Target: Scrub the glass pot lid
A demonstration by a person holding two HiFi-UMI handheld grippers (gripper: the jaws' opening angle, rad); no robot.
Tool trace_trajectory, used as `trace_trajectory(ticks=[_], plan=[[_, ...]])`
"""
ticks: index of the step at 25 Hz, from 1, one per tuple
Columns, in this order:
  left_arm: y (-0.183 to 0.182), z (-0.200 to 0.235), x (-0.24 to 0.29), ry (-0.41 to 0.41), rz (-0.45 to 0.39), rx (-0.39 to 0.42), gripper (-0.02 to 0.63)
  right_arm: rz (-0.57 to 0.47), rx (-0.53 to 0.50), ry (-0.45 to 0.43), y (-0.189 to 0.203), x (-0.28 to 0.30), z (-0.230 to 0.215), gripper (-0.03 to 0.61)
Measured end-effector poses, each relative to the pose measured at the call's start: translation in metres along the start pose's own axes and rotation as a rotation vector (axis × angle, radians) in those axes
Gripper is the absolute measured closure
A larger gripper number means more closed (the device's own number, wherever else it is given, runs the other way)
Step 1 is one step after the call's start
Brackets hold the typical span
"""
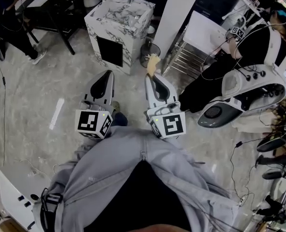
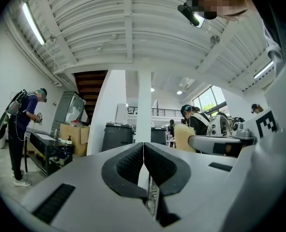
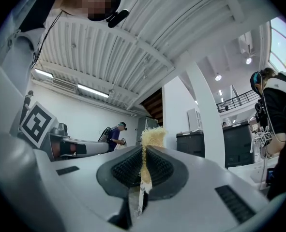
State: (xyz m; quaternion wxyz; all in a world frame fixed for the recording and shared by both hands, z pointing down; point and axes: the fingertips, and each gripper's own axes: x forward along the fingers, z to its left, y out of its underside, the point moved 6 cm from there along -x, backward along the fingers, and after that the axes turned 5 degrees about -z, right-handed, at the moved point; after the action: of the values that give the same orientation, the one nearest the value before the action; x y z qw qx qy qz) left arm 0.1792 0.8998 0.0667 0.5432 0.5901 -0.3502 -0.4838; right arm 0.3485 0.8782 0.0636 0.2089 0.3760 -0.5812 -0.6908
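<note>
Floor: pale polished ground is crossed on foot, and loose cables are spread over it at the right. A foot could be caught if the path drifts that way, since both hands are occupied.
Marble-patterned sink unit: it stands ahead of both tools with a faucet at its far edge, and is judged the likely washing place. Its near corner could be struck by the tool tips if the approach is not slowed.
Seated person in black: placed close beside the right-hand path, so the wired gear there could be brushed.
Left tool: its jaws are pressed together with nothing between them. They would have to be parted before a lid could be steadied; otherwise the lid would only be pushed about.
Right tool: it is clamped on a scrubbing pad.
Glass pot lid: it is seen in no view, so its place and facing cannot be told. It is presumed to lie at or near the sink unit, so the scrubbing is judged not begun.
Scrubbing pad: pale yellow and fibrous, gripped by its lower part only, with a white tag caught in the jaw throat. Under hard rubbing it could be bent over or dragged out of the grip.
Pad axis: the long axis is laid along the right tool's own line, from the throat out past the tips. The free, frayed end is pointed ahead and slightly upward, towards the sink unit in the head view.
</note>
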Motion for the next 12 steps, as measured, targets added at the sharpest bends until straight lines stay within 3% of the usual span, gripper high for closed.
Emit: trace_trajectory(ticks=[6, 12], plan=[[0.020, 0.057, 0.067, 0.016, 0.035, -0.025, 0.597, 0.049, 0.039, 0.021, 0.039, 0.077, -0.024, 0.535], [0.024, 0.148, 0.126, 0.014, 0.056, -0.019, 0.597, 0.073, 0.066, -0.007, 0.078, 0.184, -0.022, 0.535]])
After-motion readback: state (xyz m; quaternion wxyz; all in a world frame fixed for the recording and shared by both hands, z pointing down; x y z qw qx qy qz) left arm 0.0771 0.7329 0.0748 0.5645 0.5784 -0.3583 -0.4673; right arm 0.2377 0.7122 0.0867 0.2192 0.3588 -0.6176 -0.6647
